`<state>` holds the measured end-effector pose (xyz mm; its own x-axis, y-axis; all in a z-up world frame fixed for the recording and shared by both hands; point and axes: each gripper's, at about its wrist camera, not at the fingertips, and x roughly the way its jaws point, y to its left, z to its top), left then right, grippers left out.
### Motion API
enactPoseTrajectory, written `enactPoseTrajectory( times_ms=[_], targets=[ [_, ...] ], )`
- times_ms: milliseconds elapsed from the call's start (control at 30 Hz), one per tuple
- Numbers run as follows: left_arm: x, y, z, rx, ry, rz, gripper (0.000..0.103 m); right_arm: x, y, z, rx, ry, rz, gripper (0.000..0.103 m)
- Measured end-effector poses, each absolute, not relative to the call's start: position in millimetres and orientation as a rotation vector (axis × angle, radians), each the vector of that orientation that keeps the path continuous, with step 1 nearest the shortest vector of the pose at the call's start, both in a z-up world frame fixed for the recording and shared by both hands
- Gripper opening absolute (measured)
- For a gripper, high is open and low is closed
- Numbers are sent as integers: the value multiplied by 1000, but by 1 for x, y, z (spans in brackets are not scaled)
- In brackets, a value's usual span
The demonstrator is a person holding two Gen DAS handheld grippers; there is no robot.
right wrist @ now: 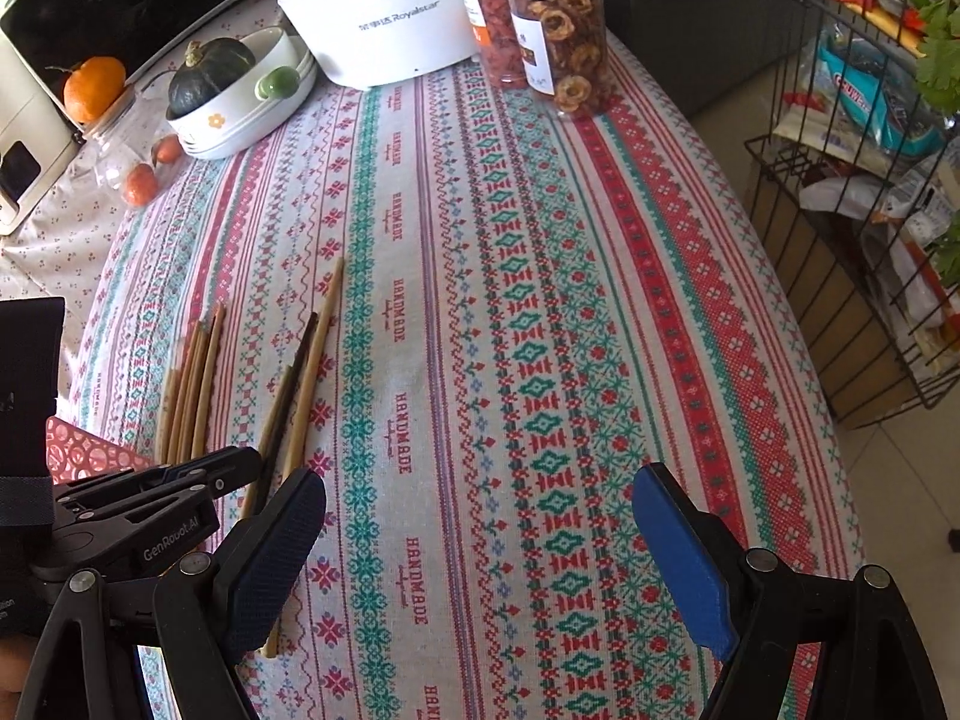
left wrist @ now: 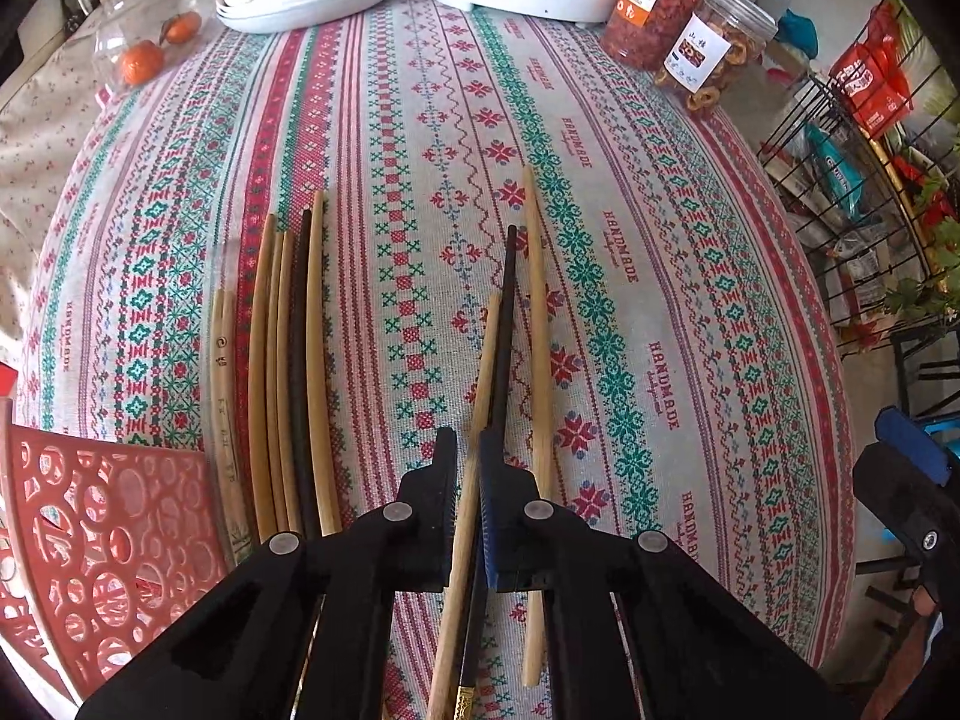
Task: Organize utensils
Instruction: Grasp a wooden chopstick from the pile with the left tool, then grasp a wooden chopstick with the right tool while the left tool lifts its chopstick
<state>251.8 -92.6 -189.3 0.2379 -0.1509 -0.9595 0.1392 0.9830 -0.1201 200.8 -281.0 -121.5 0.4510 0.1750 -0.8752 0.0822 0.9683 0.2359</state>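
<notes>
In the left wrist view, my left gripper (left wrist: 465,450) is shut on two chopsticks, a light wooden chopstick (left wrist: 480,390) and a black chopstick (left wrist: 506,306). A third light chopstick (left wrist: 538,324) lies on the tablecloth just to their right. A row of several sorted chopsticks (left wrist: 288,372) lies to the left, beside a red perforated basket (left wrist: 102,540). In the right wrist view, my right gripper (right wrist: 480,540) is wide open and empty above the cloth. There the left gripper (right wrist: 228,468) shows at lower left with the held chopsticks (right wrist: 294,384) and the sorted row (right wrist: 192,384).
At the table's far edge stand a white Royalstar cooker (right wrist: 372,18), two jars of dried fruit (right wrist: 558,24), stacked white bowls with a squash (right wrist: 240,96) and a glass jar with oranges (right wrist: 132,150). A black wire rack (right wrist: 858,180) stands right of the table.
</notes>
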Motion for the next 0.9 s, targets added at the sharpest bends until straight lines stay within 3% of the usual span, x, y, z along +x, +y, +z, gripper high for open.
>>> enactPoseTrajectory(
  times_ms=[400,533,900],
  targets=[
    [252,-108,-197,125,1232,-177,7,199,-287,-127,216,1102,5,87],
    [249,-99,-192,49,1238,-202,5,200,-287,-131,209,1117,10,87],
    [208,-67,-118,-15,1079,-270,5,207,-263,-129,219,1118,45,87]
  ],
)
